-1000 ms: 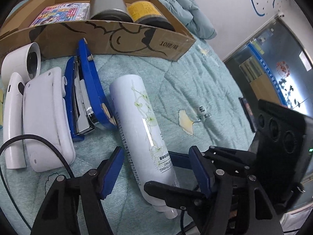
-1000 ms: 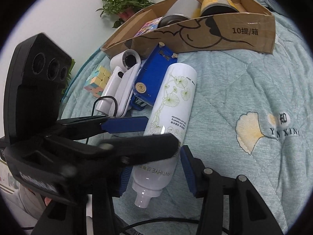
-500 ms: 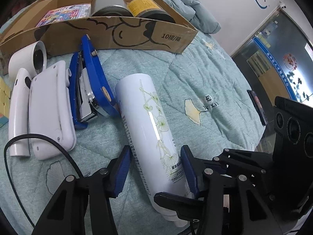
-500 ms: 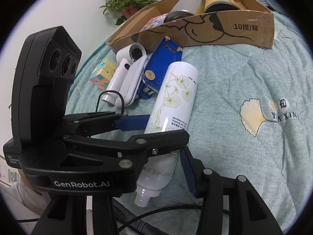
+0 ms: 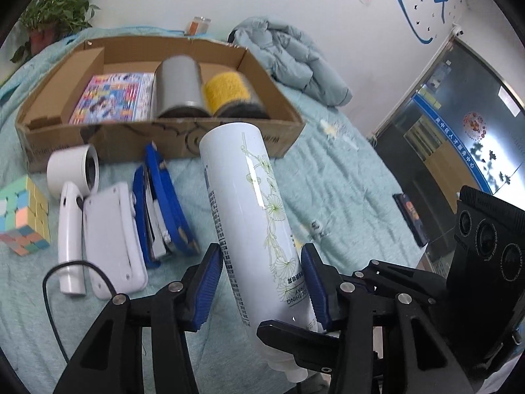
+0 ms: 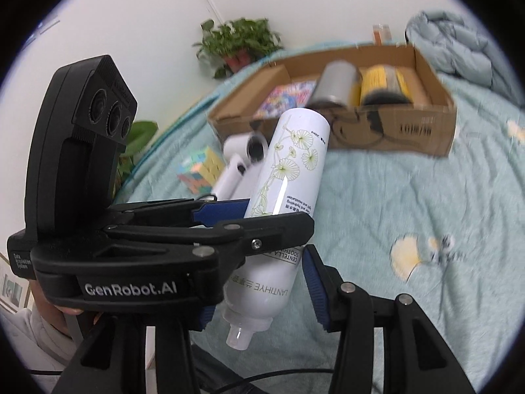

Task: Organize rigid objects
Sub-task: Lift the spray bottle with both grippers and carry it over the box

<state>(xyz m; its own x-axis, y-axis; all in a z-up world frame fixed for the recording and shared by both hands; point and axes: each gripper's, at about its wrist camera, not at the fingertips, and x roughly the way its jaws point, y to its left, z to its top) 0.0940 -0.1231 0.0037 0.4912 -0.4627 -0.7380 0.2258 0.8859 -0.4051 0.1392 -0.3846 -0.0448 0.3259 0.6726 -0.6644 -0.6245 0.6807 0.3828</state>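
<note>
Both tools, left (image 5: 262,282) and right (image 6: 259,290), clamp the white bottle (image 5: 252,216) lifted between their pads

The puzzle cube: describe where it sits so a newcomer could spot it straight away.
Start at the cardboard box on the teal quilt. A row of things lies in front of it; the puzzle cube is at the row's far left, beside the white hair dryer. It is the only blocky piece, tiled in pastel squares.

A glossy white plastic spray bottle (image 5: 252,216) catches the light between ribbed blue pads (image 5: 210,282) on matt black plastic tongs — behind it a brown corrugated cardboard box (image 5: 131,138), a brushed-metal can (image 5: 178,87), and a quilted, soft teal cloth bedspread (image 5: 344,177).
</note>
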